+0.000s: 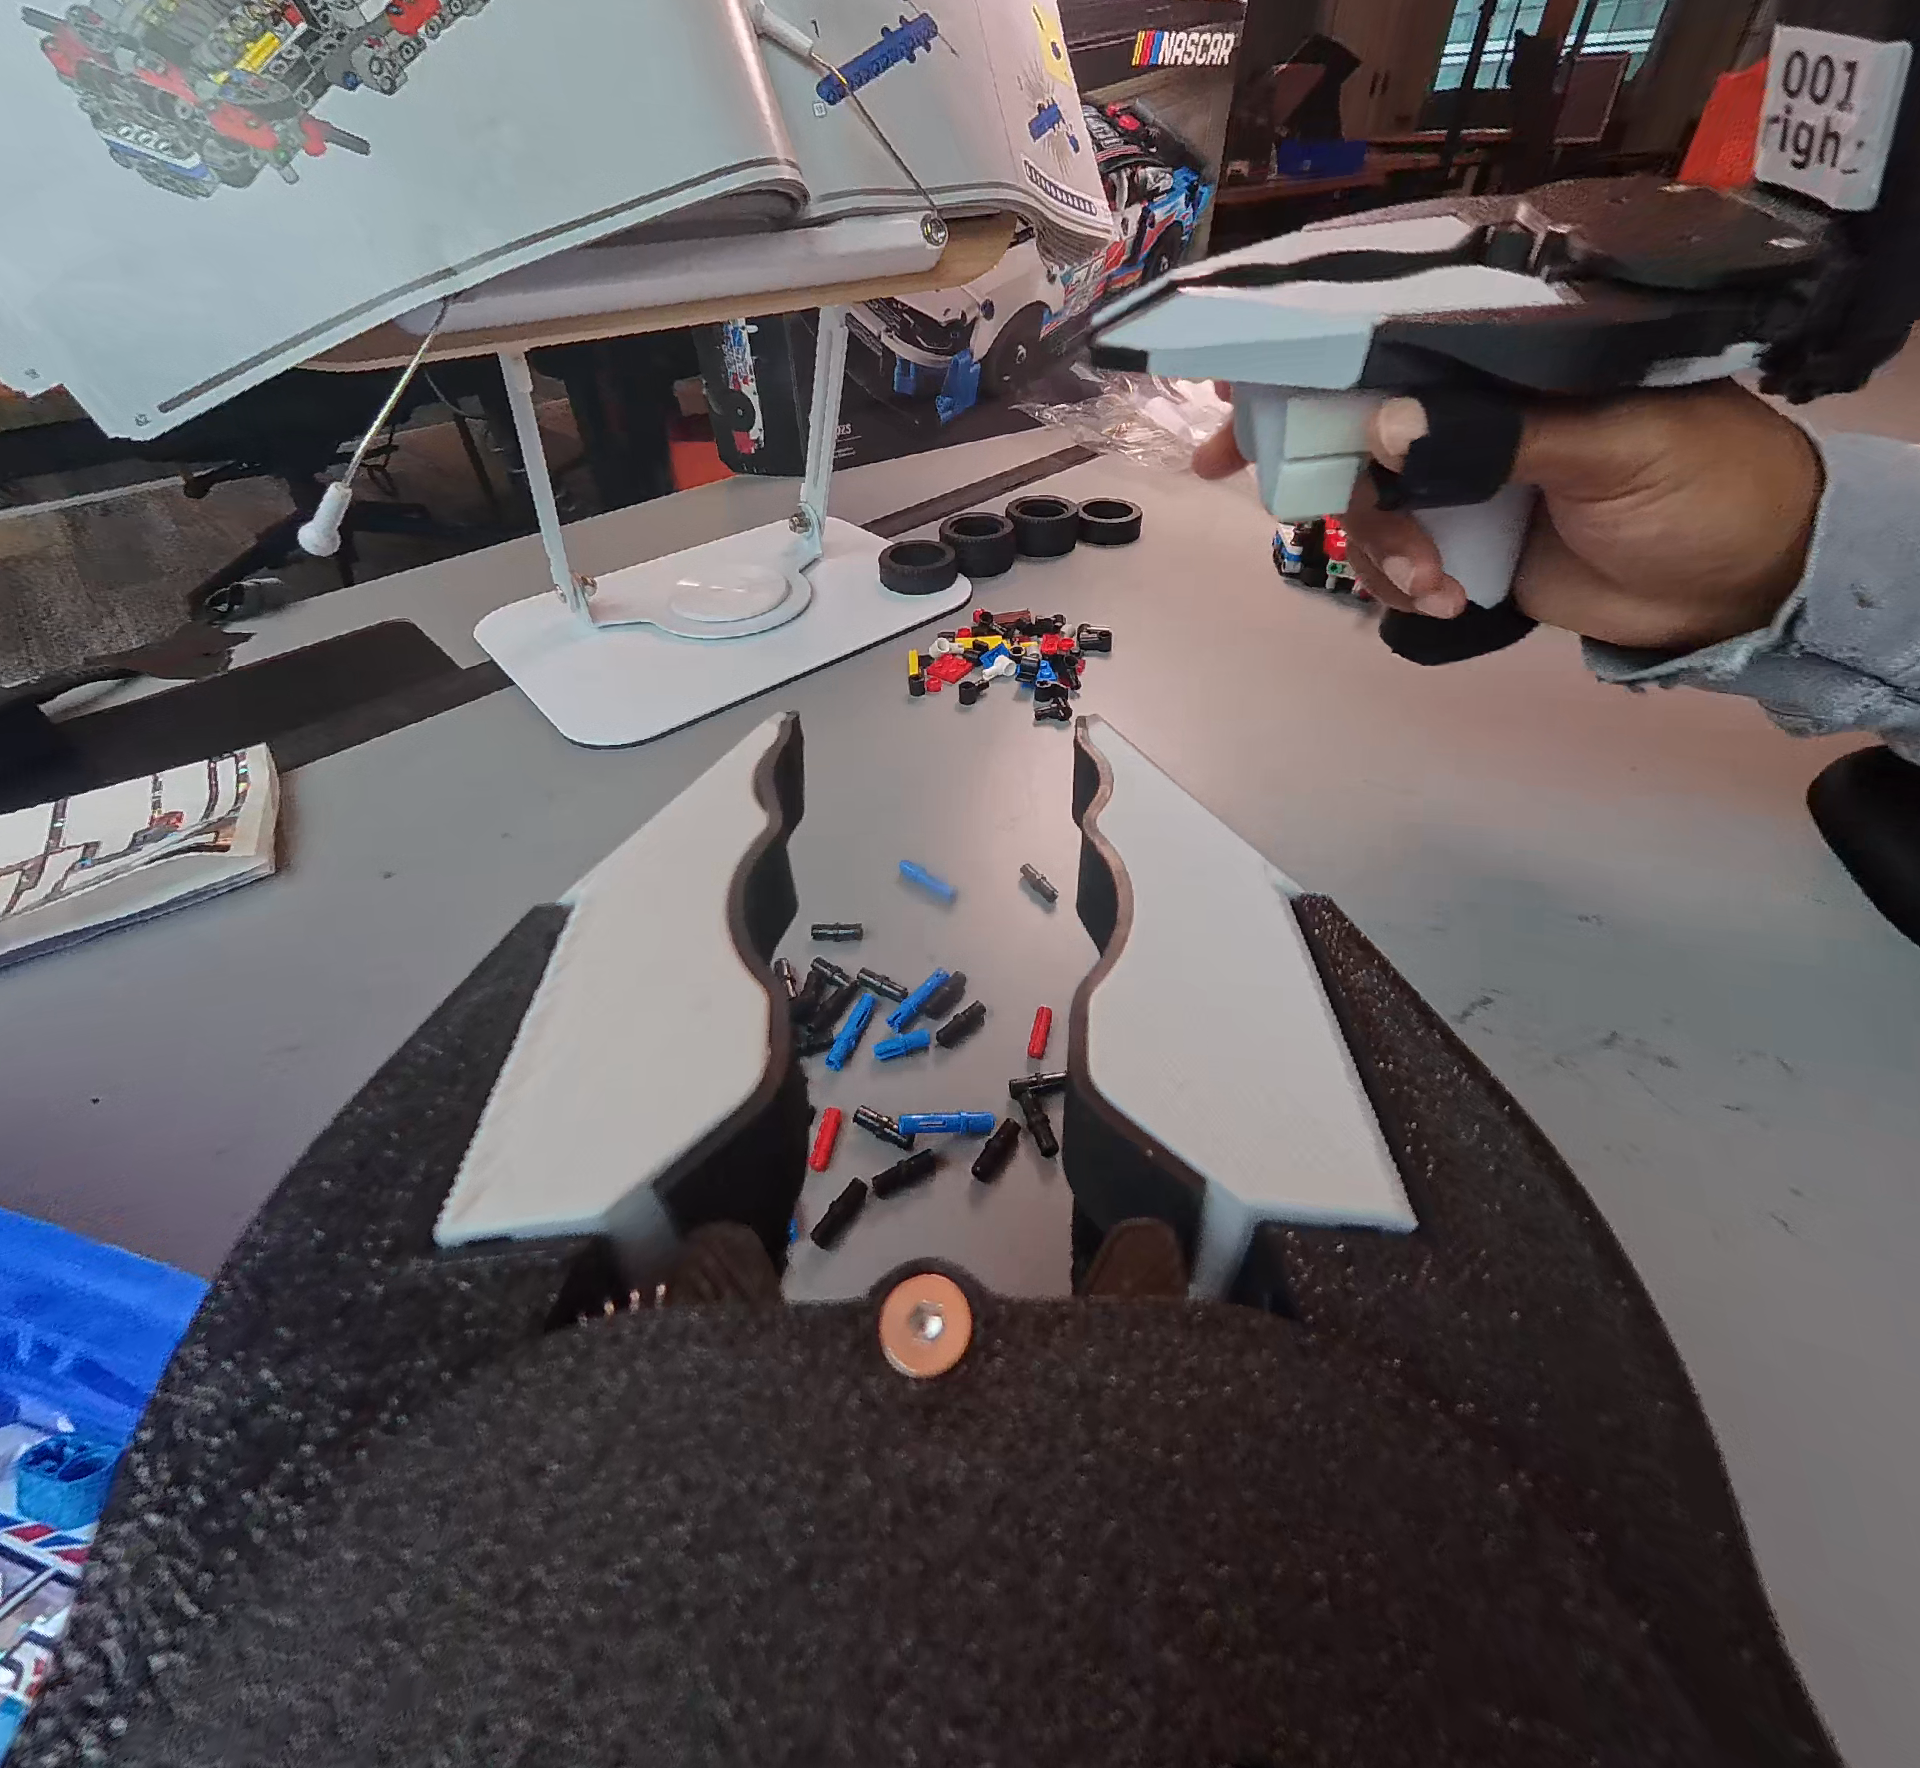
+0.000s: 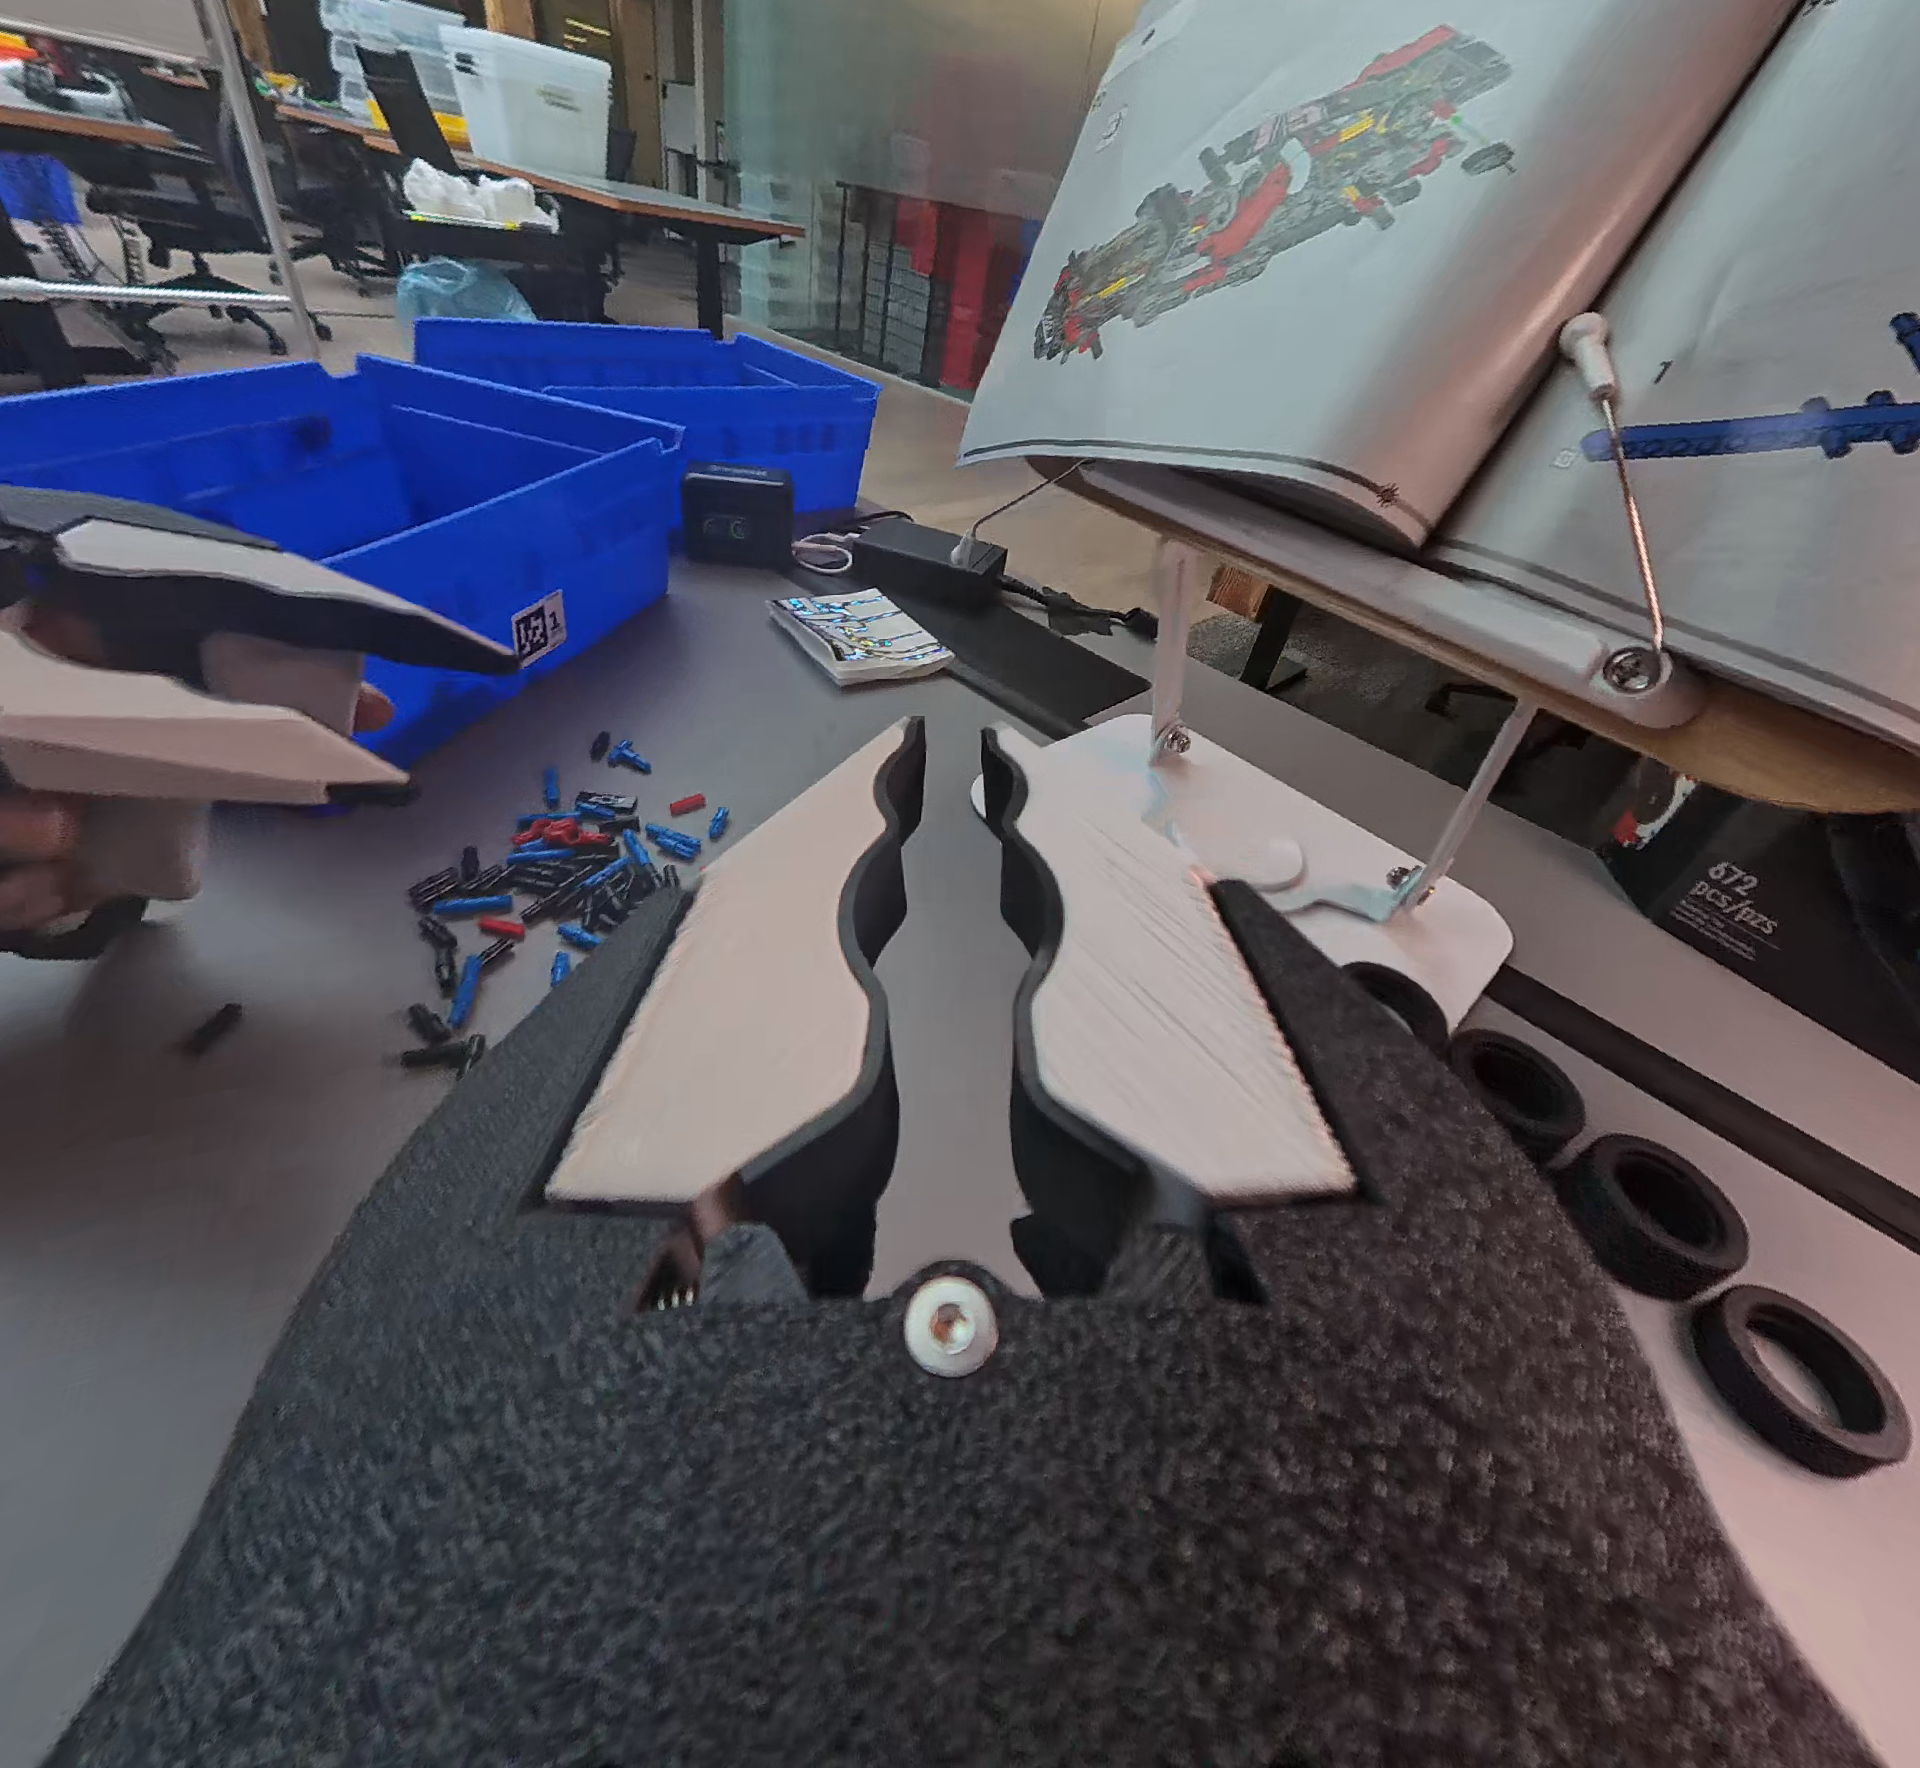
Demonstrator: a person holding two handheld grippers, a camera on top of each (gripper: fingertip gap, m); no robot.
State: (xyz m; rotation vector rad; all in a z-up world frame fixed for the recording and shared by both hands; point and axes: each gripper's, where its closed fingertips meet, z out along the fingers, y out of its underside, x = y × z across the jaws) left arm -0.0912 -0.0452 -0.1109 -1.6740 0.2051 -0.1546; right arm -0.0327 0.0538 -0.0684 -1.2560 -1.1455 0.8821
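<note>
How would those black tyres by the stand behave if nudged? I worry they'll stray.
The black tyres lie flat on their sides on the table, so they would probably slide, not roll. They look like hollow rubbery rings, likely light and squashy. Tipped on edge, they might roll away.

The left grey-and-black two-finger gripper (image 1: pixel 938 752) points forward at frame centre, jaws spread wide, holding nothing. The right grey-and-black gripper (image 2: pixel 953 747) has jaws nearly closed with a narrow gap, empty, gripped by a bare hand (image 1: pixel 1621 523) at upper right.
</note>
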